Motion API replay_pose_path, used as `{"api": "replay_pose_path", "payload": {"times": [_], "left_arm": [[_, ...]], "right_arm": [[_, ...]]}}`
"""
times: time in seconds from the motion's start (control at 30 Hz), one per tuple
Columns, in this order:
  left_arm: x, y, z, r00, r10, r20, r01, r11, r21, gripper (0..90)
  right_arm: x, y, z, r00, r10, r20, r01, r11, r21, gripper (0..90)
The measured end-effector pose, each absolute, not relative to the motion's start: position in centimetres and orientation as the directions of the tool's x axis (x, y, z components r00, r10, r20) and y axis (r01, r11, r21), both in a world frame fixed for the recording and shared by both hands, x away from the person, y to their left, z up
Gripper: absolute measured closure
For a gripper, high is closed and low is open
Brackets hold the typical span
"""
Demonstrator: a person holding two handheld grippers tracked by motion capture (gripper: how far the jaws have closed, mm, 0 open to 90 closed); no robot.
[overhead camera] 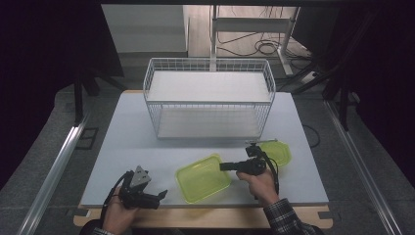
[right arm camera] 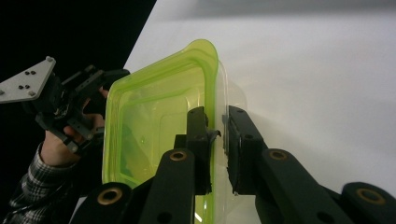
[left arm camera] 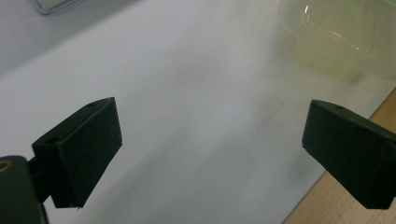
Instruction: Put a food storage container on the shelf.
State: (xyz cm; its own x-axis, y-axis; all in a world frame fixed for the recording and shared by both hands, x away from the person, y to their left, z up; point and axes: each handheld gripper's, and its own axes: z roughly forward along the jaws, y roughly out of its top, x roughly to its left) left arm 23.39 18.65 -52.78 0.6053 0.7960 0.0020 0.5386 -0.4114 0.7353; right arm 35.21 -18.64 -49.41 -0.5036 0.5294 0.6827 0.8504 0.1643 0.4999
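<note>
On the pale tabletop (overhead camera: pixel 147 142), the yellow-green lidded container (overhead camera: pixel 202 178) is clamped at its right rim by the right gripper (overhead camera: pixel 226 166), long axis running from 8 to 2 o'clock, while the left gripper (overhead camera: pixel 160 196), jaws apart and empty, lies at its 8 o'clock, near it.

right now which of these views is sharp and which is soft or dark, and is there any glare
High view: dim, black at both sides, table evenly lit, wire basket fairly sharp. Left gripper view: soft, the clear container at top right is washed out and blurred. Right gripper view: the green container rim is sharp between the right gripper fingers, table bright beyond, black at top left.
</note>
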Motion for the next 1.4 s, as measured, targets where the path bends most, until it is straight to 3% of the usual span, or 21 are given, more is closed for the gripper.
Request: {"api": "replay_pose_path", "payload": {"times": [1.4], "left_arm": [[23.3,18.7,-52.5,0.621,0.783,-0.011,0.519,-0.401,0.755,3.3]], "right_arm": [[39.0,-19.1,-38.2,-0.578,0.503,0.642,0.752,0.023,0.659,80.3]]}}
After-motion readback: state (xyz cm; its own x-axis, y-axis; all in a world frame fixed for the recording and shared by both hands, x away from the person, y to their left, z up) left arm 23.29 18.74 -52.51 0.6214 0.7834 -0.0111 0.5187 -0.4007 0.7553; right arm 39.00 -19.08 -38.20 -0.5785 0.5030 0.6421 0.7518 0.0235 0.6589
